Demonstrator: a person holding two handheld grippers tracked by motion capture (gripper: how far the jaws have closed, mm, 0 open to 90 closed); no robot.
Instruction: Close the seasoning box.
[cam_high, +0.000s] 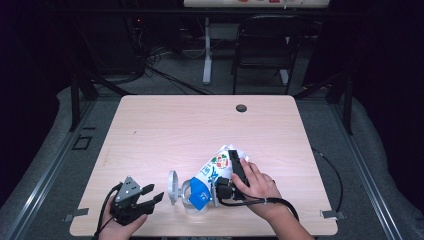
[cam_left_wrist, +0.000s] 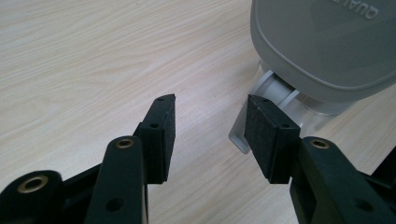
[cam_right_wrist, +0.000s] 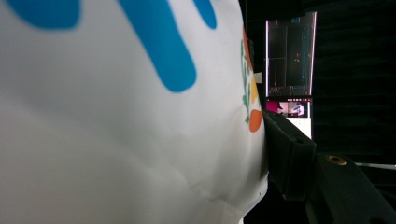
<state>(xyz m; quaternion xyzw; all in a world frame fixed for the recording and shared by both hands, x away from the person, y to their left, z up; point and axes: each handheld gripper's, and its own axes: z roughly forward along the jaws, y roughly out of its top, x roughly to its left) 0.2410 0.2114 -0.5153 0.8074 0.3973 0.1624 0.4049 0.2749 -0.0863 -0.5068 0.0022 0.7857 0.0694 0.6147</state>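
A light wood-grain counter (cam_high: 165, 125) is seen across the middle of the high view, with a small dark round hole (cam_high: 241, 108) near its far edge. In the lower centre of that view a white bag (cam_high: 220, 162) printed with blue, green and orange-red shapes is tilted over a clear container (cam_high: 189, 196) with a grey hinged lid (cam_high: 173, 187) that is stood open. The bag is pinched by the right gripper (cam_high: 231, 172), held in the person's right hand (cam_high: 257, 186); in the right gripper view one black jaw is pressed against the bag's side, and the other jaw is hidden behind the white surface. No lettering on the bag can be read, the print being too small or too blurred. At the lower left of the high view the left gripper (cam_high: 152, 194) is held in the left hand (cam_high: 120, 227), just beside the lid, with its jaws spread and nothing between them. In the left gripper view the grey lid (cam_left_wrist: 327, 44) is seen at the upper right, and part of a raised word, "QUAL", upside down, is made out at its top edge; the rest is cut off. A dark folding chair (cam_high: 265, 47) is seen beyond the counter.
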